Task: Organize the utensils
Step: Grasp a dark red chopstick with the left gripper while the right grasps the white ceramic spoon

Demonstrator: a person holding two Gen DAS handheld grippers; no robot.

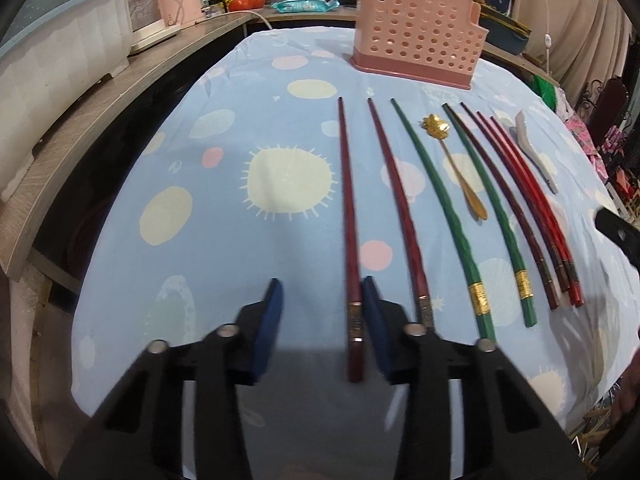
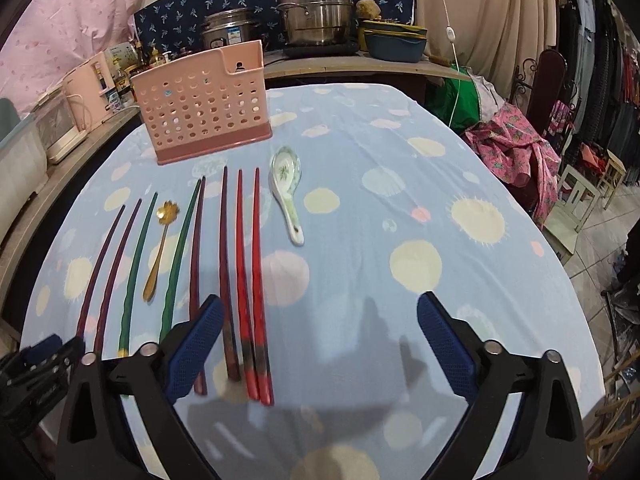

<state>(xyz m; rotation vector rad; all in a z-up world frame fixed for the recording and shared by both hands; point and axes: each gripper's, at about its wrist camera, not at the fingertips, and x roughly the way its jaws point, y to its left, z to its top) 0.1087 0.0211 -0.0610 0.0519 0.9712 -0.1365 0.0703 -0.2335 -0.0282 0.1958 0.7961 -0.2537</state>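
Observation:
Several chopsticks lie side by side on the blue cloth: dark red (image 1: 347, 216), green (image 1: 436, 196), maroon and bright red (image 2: 256, 280). A gold spoon (image 1: 456, 160) lies among them. A white ceramic spoon (image 2: 286, 188) lies to their right. A pink perforated utensil holder (image 1: 416, 28) stands at the far side, also in the right wrist view (image 2: 204, 108). My left gripper (image 1: 320, 304) is open, low over the thick end of the leftmost dark red chopstick, which lies between its fingers. My right gripper (image 2: 320, 336) is open wide and empty over the cloth, right of the red chopsticks.
A wooden shelf (image 1: 100, 92) runs along the left with a dish rack (image 1: 52, 40) and appliances. Pots (image 2: 316, 12) and bowls stand on the counter behind the table. A chair and clothes (image 2: 516, 148) stand off the table's right edge.

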